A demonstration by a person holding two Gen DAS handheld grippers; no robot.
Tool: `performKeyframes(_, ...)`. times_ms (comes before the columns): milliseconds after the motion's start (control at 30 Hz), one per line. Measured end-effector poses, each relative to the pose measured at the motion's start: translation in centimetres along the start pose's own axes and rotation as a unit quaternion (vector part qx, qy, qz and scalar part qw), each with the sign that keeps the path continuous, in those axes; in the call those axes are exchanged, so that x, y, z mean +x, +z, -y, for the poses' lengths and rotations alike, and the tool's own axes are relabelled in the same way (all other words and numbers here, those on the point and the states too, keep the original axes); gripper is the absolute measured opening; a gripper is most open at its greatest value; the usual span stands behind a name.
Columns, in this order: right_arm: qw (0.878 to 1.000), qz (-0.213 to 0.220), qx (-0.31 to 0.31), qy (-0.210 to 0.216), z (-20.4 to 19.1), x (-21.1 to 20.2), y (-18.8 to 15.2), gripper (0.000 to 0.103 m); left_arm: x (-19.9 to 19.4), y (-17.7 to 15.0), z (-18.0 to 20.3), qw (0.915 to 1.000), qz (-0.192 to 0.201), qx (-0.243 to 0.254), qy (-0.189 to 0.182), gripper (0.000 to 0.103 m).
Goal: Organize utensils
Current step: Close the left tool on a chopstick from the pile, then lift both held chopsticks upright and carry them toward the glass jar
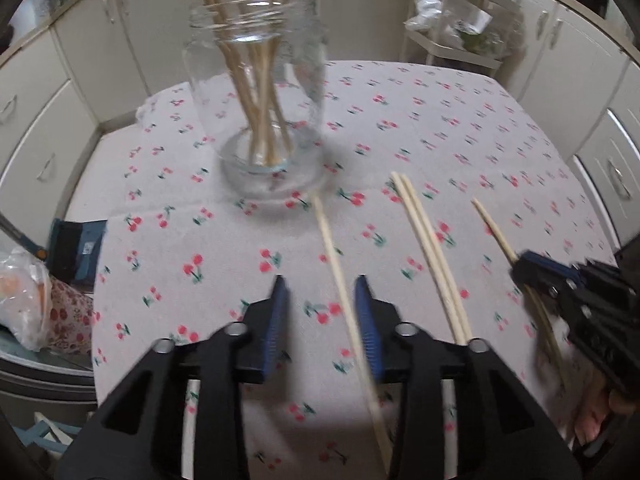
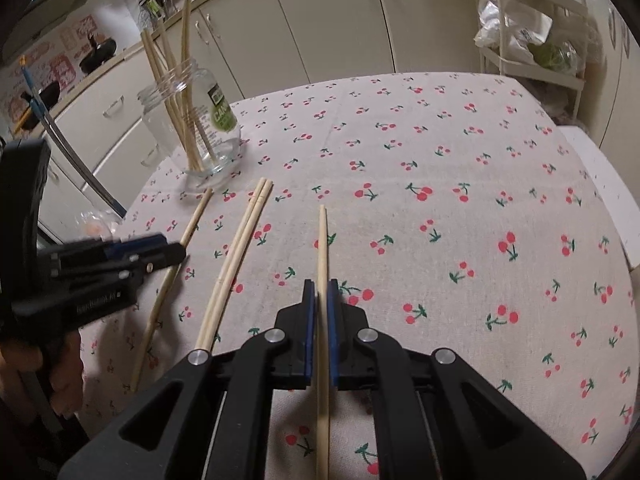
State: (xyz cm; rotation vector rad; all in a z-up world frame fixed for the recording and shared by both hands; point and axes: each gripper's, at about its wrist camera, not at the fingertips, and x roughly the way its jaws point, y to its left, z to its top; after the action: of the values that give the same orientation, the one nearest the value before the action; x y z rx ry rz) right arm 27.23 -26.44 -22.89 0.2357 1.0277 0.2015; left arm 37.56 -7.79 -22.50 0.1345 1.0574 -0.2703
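Left tool point(image 1: 322, 286): lower centre of the left wrist view, jaws apart; one chopstick point(image 1: 340, 280) lies between them near the right pad, contact unclear through blur.
Right tool point(image 2: 320, 286): lower centre of the right wrist view, jaws clamped on a single chopstick point(image 2: 322, 248) pointing up the frame.
Paired chopsticks point(image 2: 236, 256): flat on the cherry-print table point(image 2: 460, 140), between the two tools.
Glass jar point(image 1: 256, 92): upper centre of the left wrist view, upright, holding several chopsticks.

A jar point(image 2: 192, 128) with sticks in it stands on the bench point(image 2: 440, 240). In front of it lie four chopsticks point(image 2: 236, 256).
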Motion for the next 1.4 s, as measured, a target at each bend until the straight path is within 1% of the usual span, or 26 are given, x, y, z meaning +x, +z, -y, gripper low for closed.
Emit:
performKeyframes(167,0.999,-0.006,-0.032,-0.021,-0.6,0.5,0.6,0.007,1.1,1.5,0.0,0.9999,-0.002,-0.014,0.009,0.042)
performKeyframes(300,0.999,-0.009,-0.038,-0.022,-0.7,0.8,0.9,0.007,2.0,2.5,0.8,0.9996,-0.001,-0.002,0.027,0.042)
performKeyframes(333,0.999,-0.007,-0.038,-0.022,-0.7,0.8,0.9,0.007,2.0,2.6,1.0,0.9996,0.003,0.0,0.028,0.04)
performKeyframes(367,0.999,-0.005,-0.038,-0.023,-0.7,0.8,0.8,0.006,2.0,2.6,1.1,0.9997,0.006,0.003,0.025,0.029)
performKeyframes(400,0.999,-0.004,-0.033,-0.019,-0.6,0.8,0.8,0.006,2.0,2.6,1.4,0.9997,0.008,0.01,0.02,0.013)
performKeyframes(433,1.0,-0.004,-0.025,-0.015,-0.4,0.7,0.8,0.006,1.9,2.6,1.8,0.9997,0.008,0.017,0.016,0.007)
performKeyframes(467,1.0,-0.006,-0.009,-0.003,0.0,0.7,0.9,0.006,1.8,2.5,2.1,0.9996,0.009,0.022,0.018,0.005)
performKeyframes(533,0.999,-0.007,0.031,0.029,0.8,0.4,1.0,0.006,1.3,2.3,2.1,0.9998,0.014,0.014,0.002,0.005)
performKeyframes(600,0.996,0.017,0.058,0.057,1.0,-1.0,1.1,0.006,0.0,1.8,1.7,0.9993,0.036,0.001,-0.007,0.005)
performKeyframes(667,0.991,0.048,0.084,0.089,1.0,-2.7,1.5,0.006,-2.5,1.3,0.9,0.9963,0.078,-0.015,-0.031,0.005)
performKeyframes(733,0.985,0.081,0.1,0.113,0.7,-4.2,1.9,0.006,-4.9,1.1,0.0,0.9915,0.119,-0.027,-0.044,0.005)
performKeyframes(767,0.982,0.101,0.105,0.12,0.5,-5.1,2.1,0.006,-6.4,1.0,-0.5,0.9871,0.148,-0.035,-0.051,0.005)
performKeyframes(800,0.979,0.117,0.107,0.128,0.2,-5.8,2.3,0.006,-8.2,1.0,-1.1,0.9805,0.182,-0.044,-0.059,0.005)
performKeyframes(833,0.976,0.136,0.107,0.134,-0.2,-6.5,2.6,0.006,-9.3,1.0,-1.5,0.9761,0.202,-0.049,-0.063,0.005)
performKeyframes(867,0.972,0.157,0.104,0.14,-0.8,-7.4,2.9,0.006,-10.9,1.2,-2.1,0.9683,0.233,-0.059,-0.067,0.005)
performKeyframes(967,0.962,0.208,0.096,0.15,-2.2,-9.4,4.0,0.006,-13.6,2.2,-3.3,0.952,0.29,-0.076,-0.062,0.005)
performKeyframes(1033,0.954,0.242,0.091,0.15,-3.2,-10.4,4.8,0.006,-15.1,3.3,-4.4,0.9383,0.329,-0.092,-0.053,0.005)
performKeyframes(1067,0.951,0.254,0.09,0.15,-3.4,-10.7,5.1,0.006,-15.5,3.8,-4.8,0.9336,0.341,-0.097,-0.051,0.005)
performKeyframes(1167,0.942,0.289,0.087,0.147,-3.9,-11.8,6.2,0.006,-16.3,5.6,-6.0,0.9142,0.385,-0.119,-0.039,0.005)
performKeyframes(1233,0.936,0.311,0.083,0.143,-4.0,-12.2,7.1,0.006,-16.6,6.4,-6.6,0.9048,0.404,-0.132,-0.033,0.005)
performKeyframes(1267,0.934,0.318,0.083,0.142,-4.0,-12.3,7.4,0.006,-16.6,7.2,-7.2,0.8983,0.415,-0.143,-0.029,0.005)
performKeyframes(1367,0.929,0.334,0.079,0.138,-4.0,-12.3,8.5,0.006,-16.7,8.7,-8.4,0.8854,0.435,-0.163,-0.02,0.005)
performKeyframes(1400,0.928,0.336,0.079,0.139,-4.1,-12.2,8.7,0.006,-16.6,9.3,-8.8,0.8797,0.442,-0.173,-0.02,0.005)
